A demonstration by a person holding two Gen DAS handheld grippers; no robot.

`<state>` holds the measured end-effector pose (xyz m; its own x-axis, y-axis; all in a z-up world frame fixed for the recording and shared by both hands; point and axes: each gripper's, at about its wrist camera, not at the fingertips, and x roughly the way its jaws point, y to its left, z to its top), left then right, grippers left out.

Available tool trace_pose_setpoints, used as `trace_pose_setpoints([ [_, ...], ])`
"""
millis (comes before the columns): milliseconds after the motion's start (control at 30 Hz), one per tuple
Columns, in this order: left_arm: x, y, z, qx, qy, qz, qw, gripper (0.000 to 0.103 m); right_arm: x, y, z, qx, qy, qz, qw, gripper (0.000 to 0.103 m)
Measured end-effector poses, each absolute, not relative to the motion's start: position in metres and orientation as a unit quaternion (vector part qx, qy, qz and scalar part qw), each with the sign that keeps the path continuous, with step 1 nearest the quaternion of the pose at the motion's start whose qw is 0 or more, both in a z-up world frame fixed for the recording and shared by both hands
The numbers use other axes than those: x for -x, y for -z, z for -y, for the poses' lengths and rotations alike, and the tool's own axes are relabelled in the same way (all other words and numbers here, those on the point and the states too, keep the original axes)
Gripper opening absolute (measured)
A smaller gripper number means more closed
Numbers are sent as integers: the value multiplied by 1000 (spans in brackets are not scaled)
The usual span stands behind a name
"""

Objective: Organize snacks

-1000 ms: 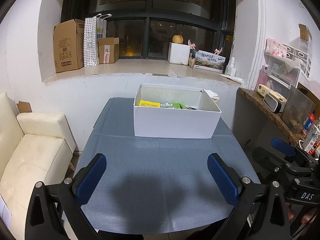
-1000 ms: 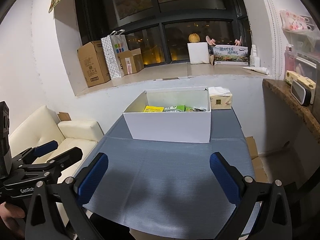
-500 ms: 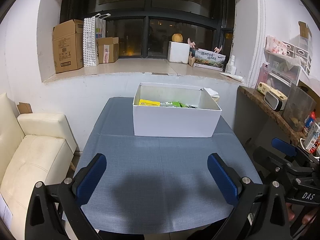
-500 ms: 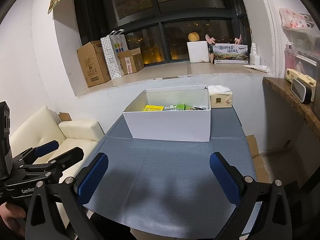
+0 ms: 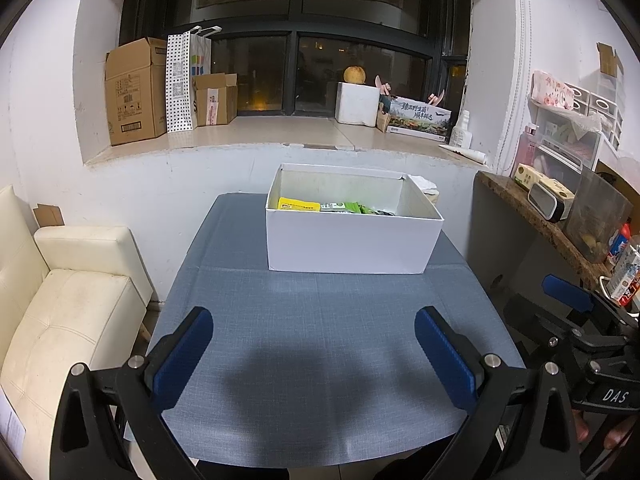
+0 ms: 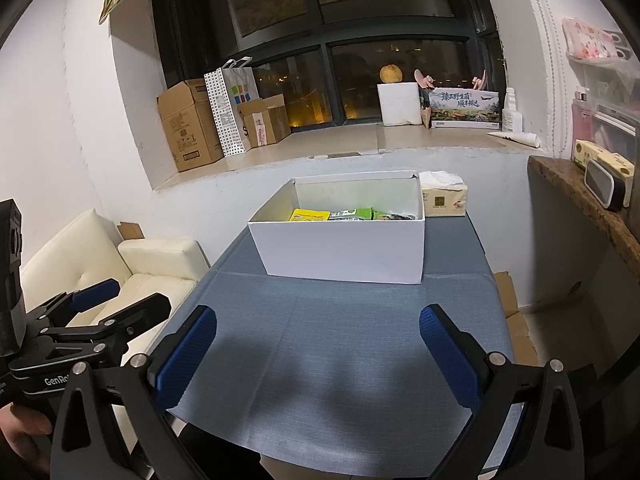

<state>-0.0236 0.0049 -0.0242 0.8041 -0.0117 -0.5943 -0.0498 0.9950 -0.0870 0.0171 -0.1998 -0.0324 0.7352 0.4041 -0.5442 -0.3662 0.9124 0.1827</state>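
A white cardboard box [image 5: 348, 242] [image 6: 344, 248] stands at the far end of the blue-grey table [image 5: 320, 344] [image 6: 344, 344]. Inside it lie a yellow snack packet [image 5: 298, 204] [image 6: 309, 215] and green packets [image 5: 348, 207] [image 6: 356, 213]. My left gripper [image 5: 314, 344] hovers open over the table's near half, nothing between its blue pads. My right gripper [image 6: 318, 344] is likewise open and empty, well short of the box. Each gripper also shows at the edge of the other's view.
A tissue pack [image 6: 443, 198] sits behind the box at the right. A cream sofa [image 5: 60, 304] flanks the table on the left. A stone shelf [image 5: 536, 220] with jars and cartons runs along the right. Cardboard boxes [image 5: 134, 90] stand on the window ledge.
Both views have shifted slightly, the box sitting a little lower in the frames. Both grippers stay open and empty.
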Motion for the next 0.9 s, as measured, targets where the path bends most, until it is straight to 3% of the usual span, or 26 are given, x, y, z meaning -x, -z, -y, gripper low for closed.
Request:
trace_pose_setpoints([
  [900,31,20,-2,39,0,-298,954,103,-15,32,201,-29,-204,-300,931,103],
])
